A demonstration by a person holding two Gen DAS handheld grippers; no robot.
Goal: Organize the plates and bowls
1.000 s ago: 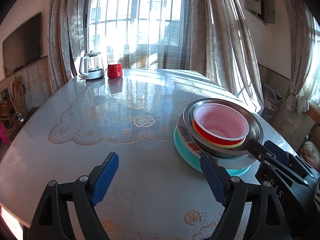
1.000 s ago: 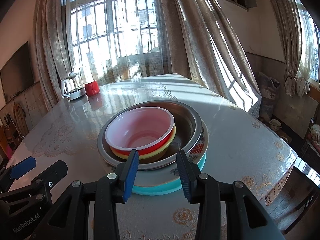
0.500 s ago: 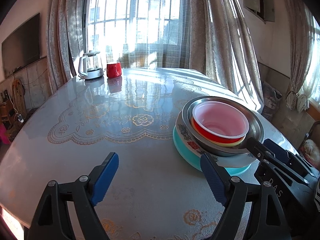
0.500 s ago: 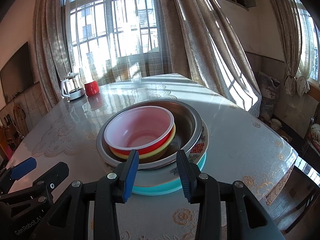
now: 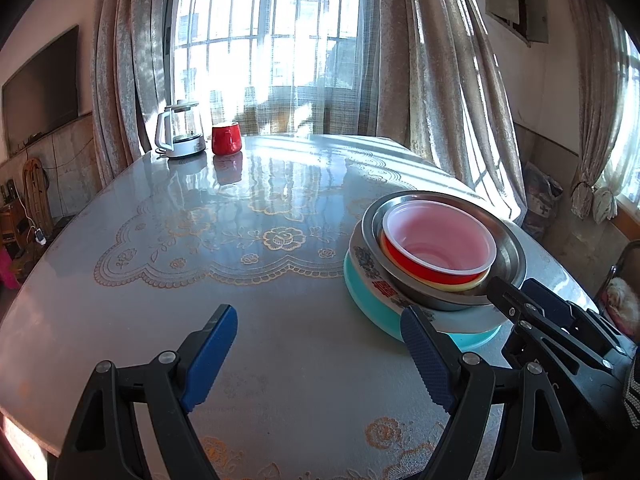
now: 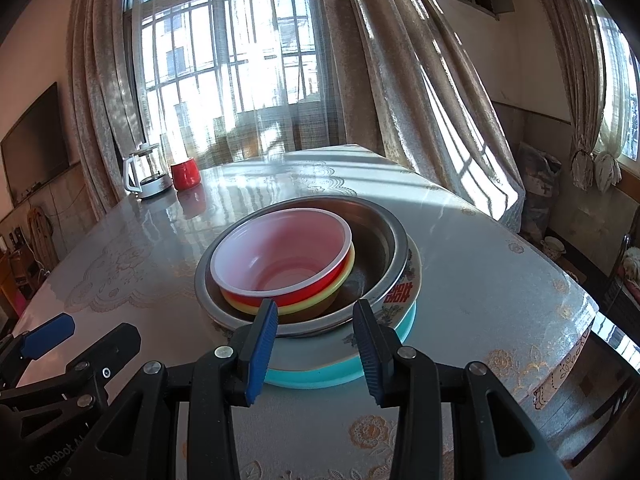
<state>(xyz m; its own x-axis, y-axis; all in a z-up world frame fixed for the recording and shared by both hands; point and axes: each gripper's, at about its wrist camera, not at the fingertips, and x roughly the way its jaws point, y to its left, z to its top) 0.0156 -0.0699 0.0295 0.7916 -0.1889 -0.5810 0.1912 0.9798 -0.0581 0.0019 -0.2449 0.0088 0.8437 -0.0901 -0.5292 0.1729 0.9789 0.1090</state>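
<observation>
At lower centre, the right gripper [image 6: 316, 344] stood narrowly parted and empty before the stacked bowls [image 6: 280, 256]; the left gripper [image 5: 316, 360] gaped wide over the table [image 5: 280, 360].

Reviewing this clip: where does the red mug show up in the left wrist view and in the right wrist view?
Left wrist: red mug at upper left of centre, on the table's far edge.
Right wrist: red mug at left, above mid-height, on the same far edge.
Shared landmark: the glass kettle stands just left of it in both views.
</observation>
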